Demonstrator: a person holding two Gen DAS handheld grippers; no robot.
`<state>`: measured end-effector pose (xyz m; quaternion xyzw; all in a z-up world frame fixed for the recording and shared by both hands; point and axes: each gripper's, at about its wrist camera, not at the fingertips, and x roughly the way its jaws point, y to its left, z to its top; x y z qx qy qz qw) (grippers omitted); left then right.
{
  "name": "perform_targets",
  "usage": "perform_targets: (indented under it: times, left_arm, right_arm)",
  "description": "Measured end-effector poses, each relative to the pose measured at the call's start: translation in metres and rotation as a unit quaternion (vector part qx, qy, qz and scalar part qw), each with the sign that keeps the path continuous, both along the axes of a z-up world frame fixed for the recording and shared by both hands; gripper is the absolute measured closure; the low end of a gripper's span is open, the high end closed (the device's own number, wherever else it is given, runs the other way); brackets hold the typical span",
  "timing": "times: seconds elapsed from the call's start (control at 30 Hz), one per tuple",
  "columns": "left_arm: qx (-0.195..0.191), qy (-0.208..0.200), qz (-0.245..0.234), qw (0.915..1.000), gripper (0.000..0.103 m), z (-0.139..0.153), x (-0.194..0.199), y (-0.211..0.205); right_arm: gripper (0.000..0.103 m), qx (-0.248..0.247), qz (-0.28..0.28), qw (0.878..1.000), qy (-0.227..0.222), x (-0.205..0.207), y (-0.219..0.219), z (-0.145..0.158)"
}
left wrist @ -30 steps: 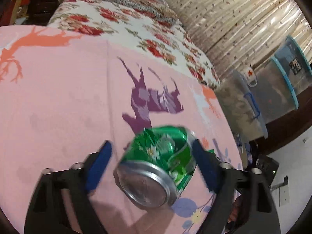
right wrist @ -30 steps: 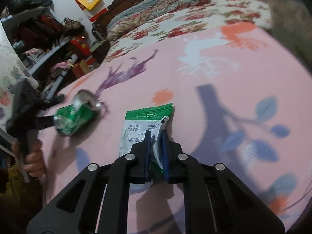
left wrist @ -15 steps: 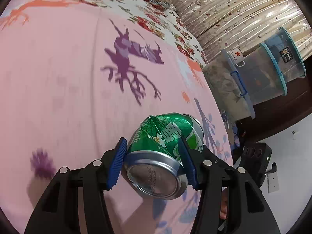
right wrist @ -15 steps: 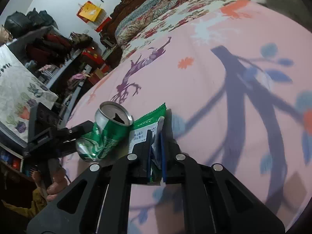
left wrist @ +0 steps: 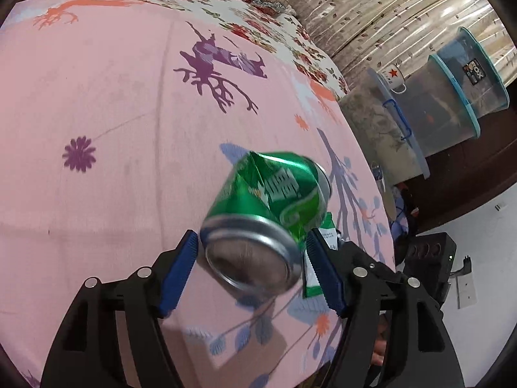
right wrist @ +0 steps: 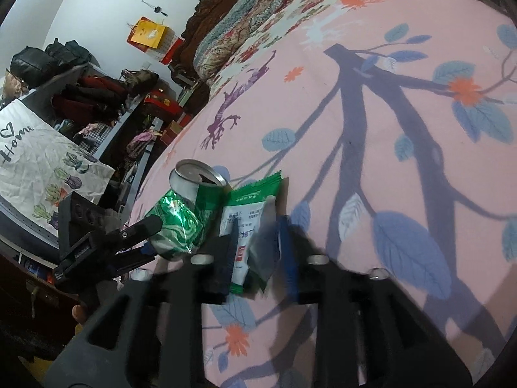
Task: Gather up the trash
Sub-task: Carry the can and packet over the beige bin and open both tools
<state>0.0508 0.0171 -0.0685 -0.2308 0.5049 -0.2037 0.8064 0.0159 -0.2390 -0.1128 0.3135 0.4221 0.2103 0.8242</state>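
Observation:
A crushed green soda can (left wrist: 268, 213) sits between the blue pads of my left gripper (left wrist: 252, 258), whose jaws have parted a little around it; the can's base faces the camera. The can also shows in the right wrist view (right wrist: 184, 213), with the left gripper (right wrist: 135, 236) at its lower end. A green and white snack wrapper (right wrist: 252, 223) hangs between the fingers of my right gripper (right wrist: 258, 242), whose jaws are blurred and spread apart. The wrapper peeks out behind the right pad in the left wrist view (left wrist: 318, 258). Both items are over the pink bedsheet (left wrist: 113, 113).
The bed carries a floral quilt (left wrist: 226, 3) at its far end. Clear storage bins (left wrist: 452, 97) and a mug (left wrist: 392, 77) stand to the right of the bed. Cluttered shelves (right wrist: 97, 103) and a printed cloth (right wrist: 38, 158) stand to the left.
Both grippers have come together near the bed's edge. The right jaws have opened off the wrapper. The left jaws have widened and the can tilts between the pads.

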Motion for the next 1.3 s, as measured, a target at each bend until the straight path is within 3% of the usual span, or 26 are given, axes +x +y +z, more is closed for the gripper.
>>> perform_targets:
  times: [0.07,0.13,0.27,0.43,0.5,0.57,0.6,0.67,0.73,0.87,1.03,1.3]
  left_arm:
    - [-0.002,0.002,-0.001,1.0,0.037,0.0,-0.001,0.0]
    - [-0.006,0.004,-0.002,1.0,0.036,-0.001,-0.001,0.0]
    - [-0.01,0.002,-0.004,0.9999,0.03,0.0,-0.001,-0.003]
    - [0.0,-0.008,0.002,1.0,0.031,0.001,0.004,-0.009]
    - [0.016,-0.01,0.002,0.9998,0.047,-0.001,0.006,-0.012]
    - [0.017,-0.014,-0.005,0.9997,0.047,-0.001,0.007,-0.015]
    - [0.016,-0.014,-0.007,0.9998,0.048,-0.001,0.007,-0.015]
    - [0.012,-0.014,-0.016,0.9997,0.049,-0.002,0.007,-0.018]
    - [-0.003,-0.005,-0.029,0.9996,0.049,-0.004,0.008,-0.02]
    - [-0.04,0.013,-0.044,0.9982,0.049,-0.006,0.013,-0.025]
    - [-0.075,0.019,-0.065,0.9949,0.049,0.003,0.027,-0.048]
    - [-0.062,0.016,-0.147,0.9871,0.049,0.019,0.058,-0.142]
  right_arm:
    - [0.051,-0.011,-0.002,1.0,-0.01,-0.003,0.002,0.005]
    - [0.044,-0.022,0.002,1.0,-0.016,-0.004,0.007,0.009]
    - [0.044,-0.039,0.007,0.999,-0.023,-0.004,0.018,0.009]
    - [0.044,-0.097,0.006,0.994,-0.049,-0.004,0.038,0.013]
    - [0.047,-0.131,0.008,0.99,-0.057,-0.005,0.046,0.014]
    - [0.074,-0.173,0.01,0.983,-0.066,-0.006,0.055,0.014]
    - [0.078,-0.186,0.011,0.98,-0.071,-0.007,0.059,0.014]
    - [0.092,-0.176,0.014,0.982,-0.068,-0.007,0.057,0.012]
    - [0.096,-0.153,0.013,0.986,-0.059,-0.006,0.051,0.009]
    - [0.097,-0.092,-0.024,0.994,-0.047,-0.007,0.017,0.009]
    - [0.097,-0.064,-0.092,0.993,-0.048,-0.017,-0.034,0.013]
    - [0.097,-0.051,-0.183,0.98,-0.06,-0.028,-0.117,0.021]
